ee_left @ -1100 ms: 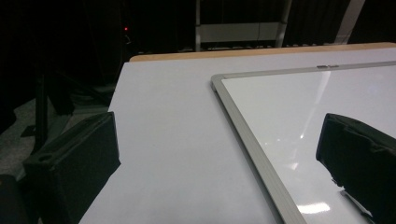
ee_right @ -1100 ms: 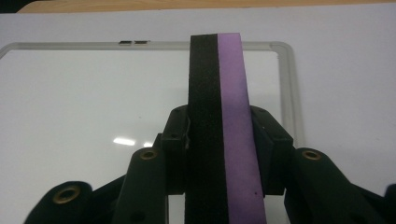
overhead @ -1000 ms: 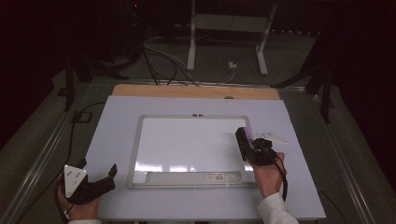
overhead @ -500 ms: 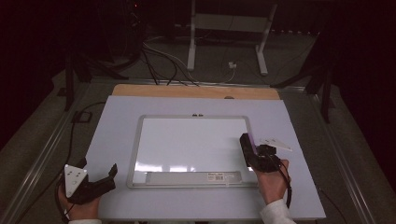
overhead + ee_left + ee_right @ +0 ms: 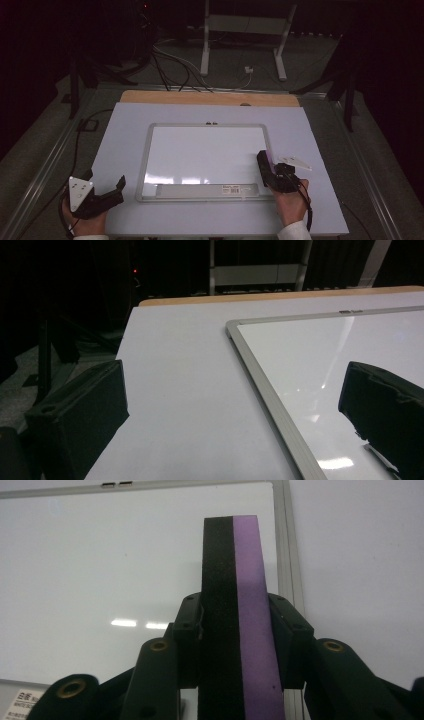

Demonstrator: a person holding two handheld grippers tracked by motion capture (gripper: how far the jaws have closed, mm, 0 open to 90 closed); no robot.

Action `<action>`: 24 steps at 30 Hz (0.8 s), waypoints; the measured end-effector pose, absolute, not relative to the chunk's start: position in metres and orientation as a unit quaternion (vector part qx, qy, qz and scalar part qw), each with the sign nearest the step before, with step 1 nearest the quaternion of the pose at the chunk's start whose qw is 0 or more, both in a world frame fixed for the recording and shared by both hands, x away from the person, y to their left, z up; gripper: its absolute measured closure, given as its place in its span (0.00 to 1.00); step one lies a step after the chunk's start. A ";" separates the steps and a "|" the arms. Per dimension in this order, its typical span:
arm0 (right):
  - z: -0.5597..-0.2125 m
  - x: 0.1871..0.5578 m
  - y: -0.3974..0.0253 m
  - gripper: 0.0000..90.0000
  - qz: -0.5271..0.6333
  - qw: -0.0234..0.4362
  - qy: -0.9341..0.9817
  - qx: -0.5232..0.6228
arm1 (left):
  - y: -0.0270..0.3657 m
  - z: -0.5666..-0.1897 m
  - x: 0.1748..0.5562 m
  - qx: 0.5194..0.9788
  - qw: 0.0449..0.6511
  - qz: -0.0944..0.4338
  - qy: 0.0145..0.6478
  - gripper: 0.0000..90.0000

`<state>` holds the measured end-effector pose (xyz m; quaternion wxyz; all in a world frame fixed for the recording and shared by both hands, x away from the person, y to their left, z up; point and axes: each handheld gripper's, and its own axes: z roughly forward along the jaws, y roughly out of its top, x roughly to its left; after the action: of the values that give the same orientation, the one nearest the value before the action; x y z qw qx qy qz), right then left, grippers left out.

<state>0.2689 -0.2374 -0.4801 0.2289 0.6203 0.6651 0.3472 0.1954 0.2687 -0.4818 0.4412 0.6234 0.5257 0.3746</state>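
Note:
A white whiteboard (image 5: 205, 150) with a silver frame lies flat in the middle of the table. My right gripper (image 5: 264, 164) is over the board's right edge near its front corner, shut on a block eraser (image 5: 267, 161) with a black side and a purple side. In the right gripper view the eraser (image 5: 235, 580) stands up between the jaws of the right gripper (image 5: 235, 630), above the whiteboard (image 5: 100, 555). My left gripper (image 5: 106, 180) rests at the table's front left, open and holding nothing. In its own view the left gripper (image 5: 230, 410) faces the whiteboard (image 5: 350, 350) corner.
The pale table cover (image 5: 125, 130) surrounds the board, with a wooden strip (image 5: 210, 98) along the far edge. Behind the table are a metal stand (image 5: 240, 30) and cables (image 5: 170, 65) on the floor. A label strip (image 5: 235, 188) runs along the board's front frame.
My right gripper, with the eraser in it, has slid toward the person and slightly right along the board's right side. The left gripper has stayed put.

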 end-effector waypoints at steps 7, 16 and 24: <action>-0.487 0.265 -0.239 0.70 0.340 0.225 0.661 0.630 | 0.268 -0.482 0.195 0.624 0.441 0.375 0.526 0.00; -0.494 0.259 -0.240 0.70 0.331 0.233 0.662 0.631 | 0.268 -0.482 0.196 0.624 0.440 0.375 0.525 0.00; -0.494 0.257 -0.234 0.68 0.319 0.237 0.667 0.630 | 0.268 -0.482 0.196 0.624 0.440 0.375 0.525 0.00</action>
<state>0.2571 -0.2343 -0.4936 0.2374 0.6304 0.6667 0.3190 0.1955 0.2677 -0.4820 0.4405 0.6240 0.5251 0.3752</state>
